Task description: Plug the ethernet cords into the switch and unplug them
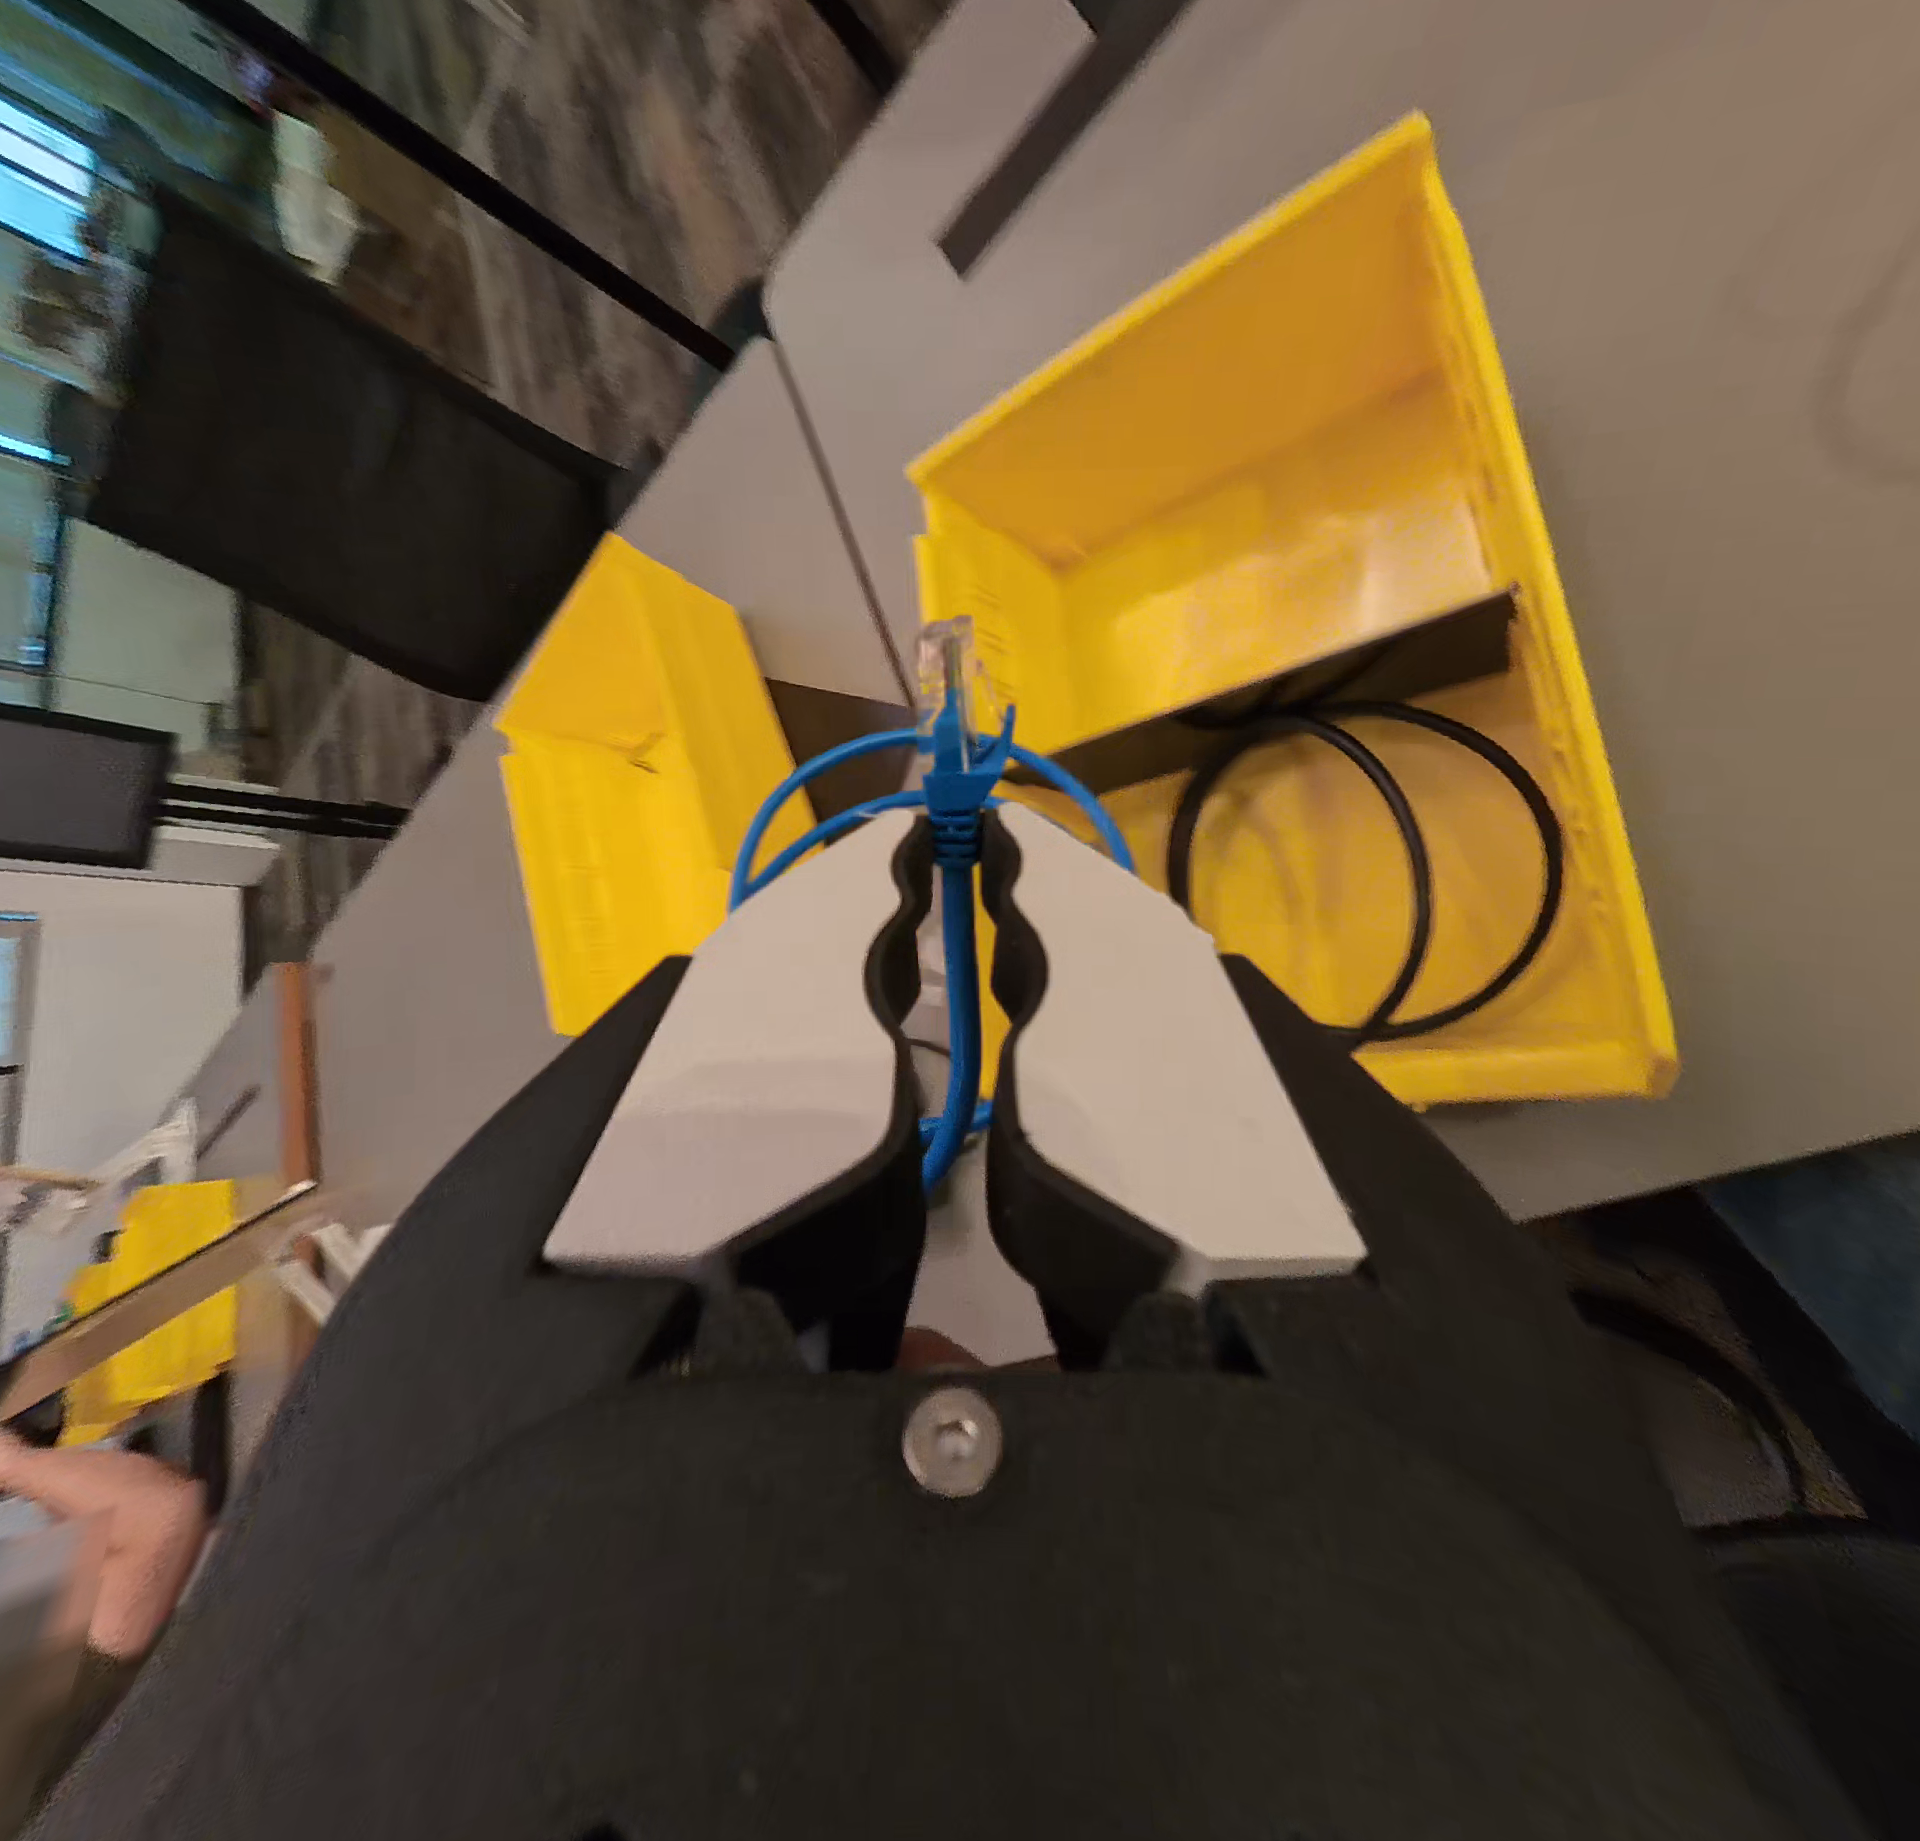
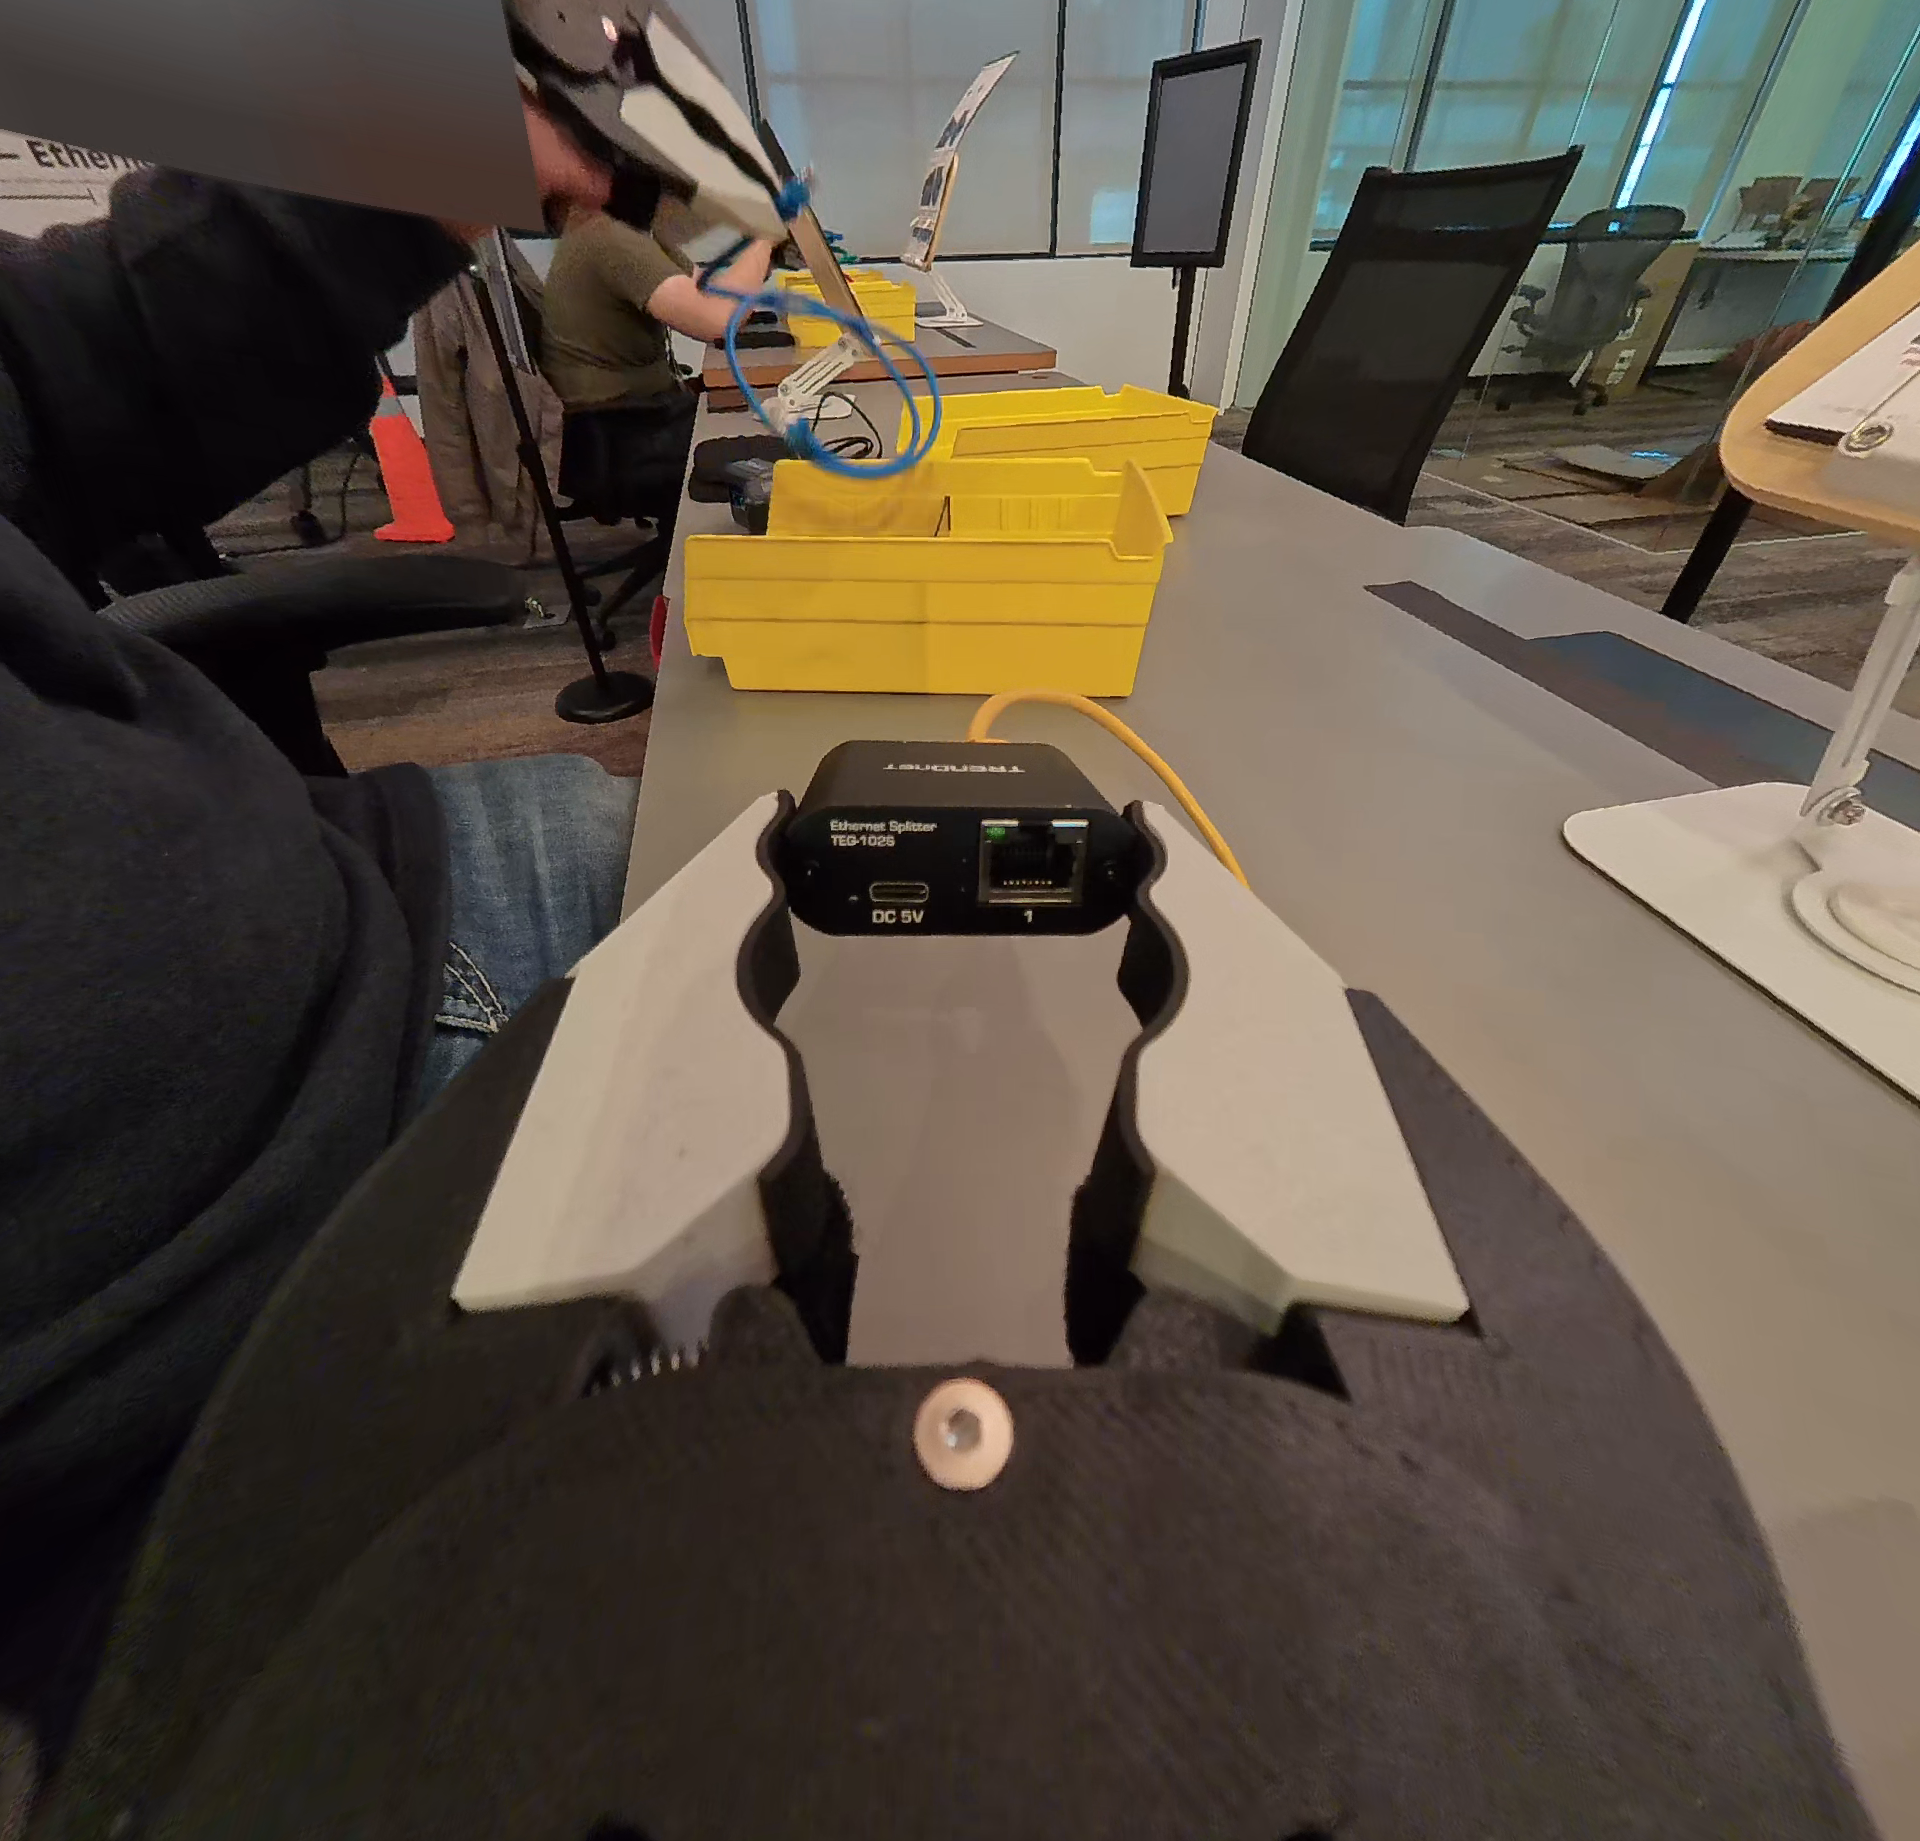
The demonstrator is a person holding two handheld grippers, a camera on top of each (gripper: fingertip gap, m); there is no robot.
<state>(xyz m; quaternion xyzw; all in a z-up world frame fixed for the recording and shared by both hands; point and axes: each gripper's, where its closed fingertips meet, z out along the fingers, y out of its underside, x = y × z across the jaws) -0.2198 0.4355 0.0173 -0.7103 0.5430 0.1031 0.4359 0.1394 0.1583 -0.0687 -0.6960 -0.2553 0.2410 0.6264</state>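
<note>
My left gripper (image 1: 954,825) is shut on a blue ethernet cord (image 1: 961,960), held in the air above the yellow bins. The cord's clear plug (image 1: 951,664) sticks out past the fingertips, and the rest loops behind. In the right wrist view this gripper (image 2: 764,207) is high at the upper left with the blue cord (image 2: 831,389) hanging in a loop. My right gripper (image 2: 956,835) is closed on both sides of the black switch (image 2: 956,783), which rests on the grey table. The switch's front port (image 2: 1032,861) is empty. A yellow cord (image 2: 1132,742) runs out from behind the switch.
A yellow bin (image 1: 1351,503) with a black divider holds a coiled black cable (image 1: 1371,856). A second yellow bin (image 1: 623,752) lies beside it. Both stand beyond the switch (image 2: 925,607). A white stand base (image 2: 1766,887) is at the right. A person in dark clothes (image 2: 156,856) sits at the left. The gap from one gripper's tips to the other's is roughly 45 cm.
</note>
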